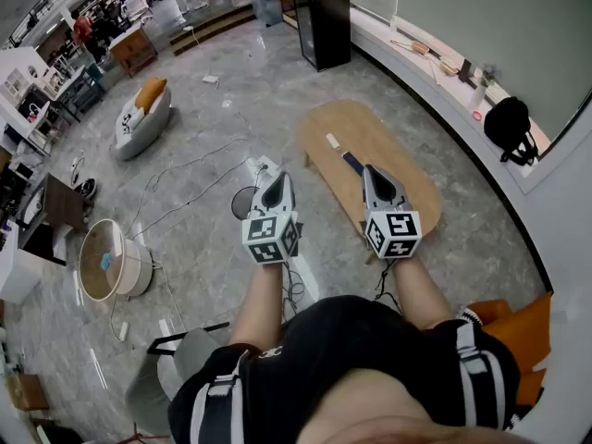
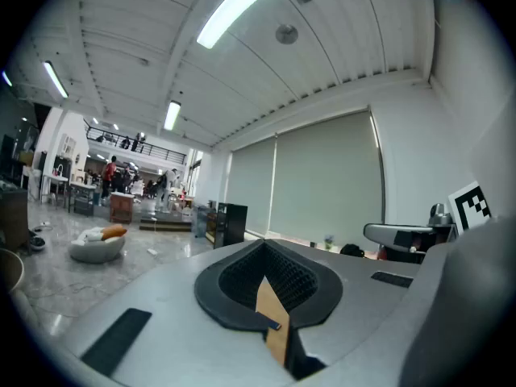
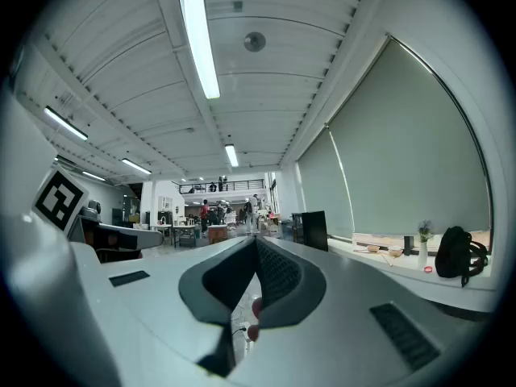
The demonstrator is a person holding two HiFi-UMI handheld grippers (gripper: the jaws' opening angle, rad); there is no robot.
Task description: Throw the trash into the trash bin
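Left gripper (image 1: 279,179) and right gripper (image 1: 370,170) held level, both jaw pairs closed. Tan sliver (image 2: 272,317) seen in left gap; held or not, cannot be told. Small white piece (image 1: 332,141) and dark strip (image 1: 351,163) seen lying on wooden table (image 1: 375,123). Round white bin (image 1: 116,262) seen on floor, well apart at left.

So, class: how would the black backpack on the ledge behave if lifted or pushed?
The backpack looks soft, so it would probably sag when lifted. Its loose straps may swing or snag. Pushed, it would likely slump over, not roll.
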